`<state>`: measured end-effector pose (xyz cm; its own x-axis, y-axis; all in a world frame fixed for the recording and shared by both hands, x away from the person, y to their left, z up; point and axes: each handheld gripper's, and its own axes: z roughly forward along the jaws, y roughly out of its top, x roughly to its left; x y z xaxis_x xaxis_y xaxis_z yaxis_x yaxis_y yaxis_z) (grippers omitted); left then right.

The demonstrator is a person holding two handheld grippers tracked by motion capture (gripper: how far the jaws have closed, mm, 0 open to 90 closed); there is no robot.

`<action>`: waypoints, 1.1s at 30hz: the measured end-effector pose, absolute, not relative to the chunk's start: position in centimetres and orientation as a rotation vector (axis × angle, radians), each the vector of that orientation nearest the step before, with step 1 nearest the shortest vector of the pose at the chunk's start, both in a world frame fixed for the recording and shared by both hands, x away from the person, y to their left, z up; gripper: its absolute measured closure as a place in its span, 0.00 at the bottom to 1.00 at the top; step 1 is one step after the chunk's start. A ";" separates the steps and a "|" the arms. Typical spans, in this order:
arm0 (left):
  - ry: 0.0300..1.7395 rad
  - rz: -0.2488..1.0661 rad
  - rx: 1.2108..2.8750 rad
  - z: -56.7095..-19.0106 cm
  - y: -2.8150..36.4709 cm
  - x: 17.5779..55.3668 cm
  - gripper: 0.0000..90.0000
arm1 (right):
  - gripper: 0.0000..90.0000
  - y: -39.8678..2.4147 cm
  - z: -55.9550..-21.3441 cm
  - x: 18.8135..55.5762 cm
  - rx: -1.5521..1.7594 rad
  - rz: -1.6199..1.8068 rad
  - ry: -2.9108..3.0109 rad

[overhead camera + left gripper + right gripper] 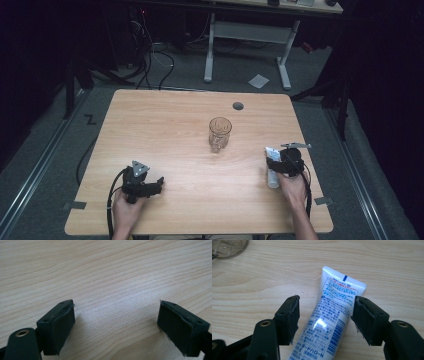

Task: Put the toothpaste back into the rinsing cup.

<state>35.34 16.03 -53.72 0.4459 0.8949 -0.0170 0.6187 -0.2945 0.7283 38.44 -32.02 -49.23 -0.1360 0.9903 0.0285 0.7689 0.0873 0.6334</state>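
A white toothpaste tube (273, 179) with blue print lies flat on the wooden table (175, 115) near its right side. My right gripper (274, 161) is lowered over it. In the right gripper view the tube (332, 315) runs between the two black jaws of this gripper (327, 307), which is open: a gap shows at the left pad, and the right pad stands close beside the tube's edge. My left gripper (159, 183) rests low at the front left, open (116, 312), with bare wood between its pads.
A clear drinking glass (220, 134) stands upright mid-table, beyond and to the left of the tube; its base shows in the right gripper view (227, 247). A round cable hole (238, 106) sits near the far edge. A white-legged desk (250, 30) stands behind the table.
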 end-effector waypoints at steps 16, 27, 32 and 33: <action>1.262 0.527 2.027 -53.7 16.0 35.3 0.16 | 0.41 -32.3 -50.2 40.2 1.838 0.630 1.998; 1.262 0.526 2.026 -53.7 16.0 35.3 0.16 | 0.40 -31.8 -50.5 40.9 1.861 0.553 2.002; 1.263 0.526 2.025 -53.7 16.0 35.3 0.16 | 0.41 -31.6 -50.7 41.1 1.854 0.533 1.999; 1.262 0.526 2.027 -53.7 16.1 35.3 0.16 | 0.41 -31.6 -50.7 41.1 1.852 0.531 1.999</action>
